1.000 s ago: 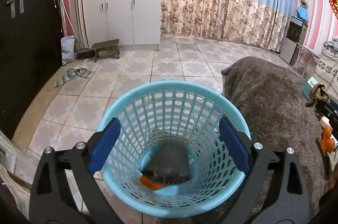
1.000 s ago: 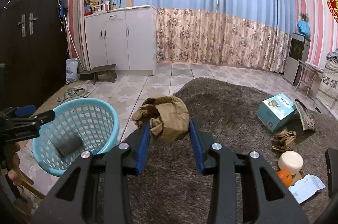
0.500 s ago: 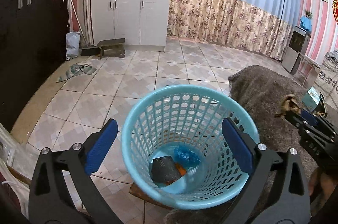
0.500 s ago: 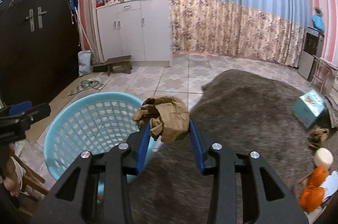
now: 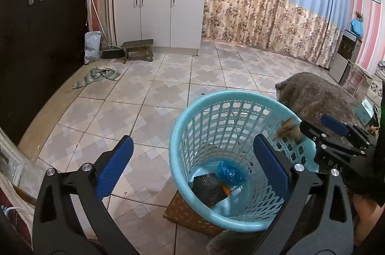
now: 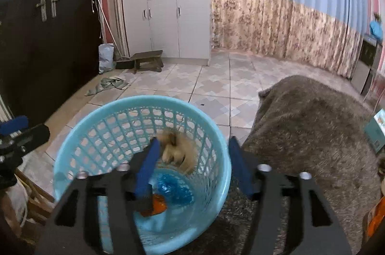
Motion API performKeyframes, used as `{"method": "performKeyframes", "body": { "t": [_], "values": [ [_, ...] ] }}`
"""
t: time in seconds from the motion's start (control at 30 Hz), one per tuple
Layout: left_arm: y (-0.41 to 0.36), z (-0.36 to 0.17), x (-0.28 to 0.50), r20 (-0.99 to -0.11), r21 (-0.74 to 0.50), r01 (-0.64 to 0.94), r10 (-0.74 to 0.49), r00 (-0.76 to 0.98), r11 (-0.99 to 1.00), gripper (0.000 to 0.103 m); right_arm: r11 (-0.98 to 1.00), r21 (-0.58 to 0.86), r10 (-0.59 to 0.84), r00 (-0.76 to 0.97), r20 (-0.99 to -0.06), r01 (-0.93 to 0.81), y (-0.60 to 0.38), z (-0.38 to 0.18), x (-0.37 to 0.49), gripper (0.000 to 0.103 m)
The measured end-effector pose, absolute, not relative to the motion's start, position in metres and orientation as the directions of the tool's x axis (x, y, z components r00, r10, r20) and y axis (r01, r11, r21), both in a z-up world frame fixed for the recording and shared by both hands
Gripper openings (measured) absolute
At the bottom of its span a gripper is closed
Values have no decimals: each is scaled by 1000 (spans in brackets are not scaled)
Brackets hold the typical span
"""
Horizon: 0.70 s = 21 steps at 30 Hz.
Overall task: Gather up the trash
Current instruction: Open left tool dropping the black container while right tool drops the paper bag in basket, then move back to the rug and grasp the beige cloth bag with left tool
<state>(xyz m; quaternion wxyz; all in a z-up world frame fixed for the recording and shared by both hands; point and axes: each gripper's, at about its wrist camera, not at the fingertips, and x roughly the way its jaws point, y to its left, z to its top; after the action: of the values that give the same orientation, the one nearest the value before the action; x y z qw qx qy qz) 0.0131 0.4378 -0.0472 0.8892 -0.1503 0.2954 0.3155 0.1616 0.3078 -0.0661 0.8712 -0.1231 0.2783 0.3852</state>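
Note:
A light blue plastic mesh basket [image 5: 199, 125] [image 6: 72, 153] stands on a low stool at the rug's edge. It holds a blue wrapper [image 5: 231, 174], a dark packet [image 5: 209, 187] and an orange piece [image 6: 158, 205]. My right gripper [image 6: 192, 156] is open above the basket, and a blurred crumpled brown paper [image 6: 176, 150] is loose between its fingers, falling. In the left wrist view the paper [image 5: 290, 129] is at the basket's right rim beside the right gripper [image 5: 312, 129]. My left gripper [image 5: 192, 166] is open and empty, left of the basket's middle.
A grey shaggy rug [image 6: 312, 125] lies on the right with a teal box [image 6: 376, 132] at its edge. White cabinets [image 5: 158, 11], a small stool [image 5: 138, 49], a cloth [image 5: 98, 75] on the tiles and a dark door [image 5: 36, 26] stand beyond.
My right gripper moved left over the basket and opened, letting go of the brown paper. The left gripper shifted left, so the basket now sits to its right.

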Motion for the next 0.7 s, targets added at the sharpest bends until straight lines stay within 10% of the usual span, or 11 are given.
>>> {"method": "performKeyframes", "body": {
  "t": [0.17, 0.7],
  "values": [
    [436, -46, 12, -616, -85, -649, 472, 631, 756, 97, 695, 8, 601, 575, -555, -718, 291, -58, 164, 90],
    [382, -24, 33, -595, -75, -601, 448, 667, 795, 97, 806, -72, 480, 721, -499, -587, 160, -11, 191, 95]
  ]
}}
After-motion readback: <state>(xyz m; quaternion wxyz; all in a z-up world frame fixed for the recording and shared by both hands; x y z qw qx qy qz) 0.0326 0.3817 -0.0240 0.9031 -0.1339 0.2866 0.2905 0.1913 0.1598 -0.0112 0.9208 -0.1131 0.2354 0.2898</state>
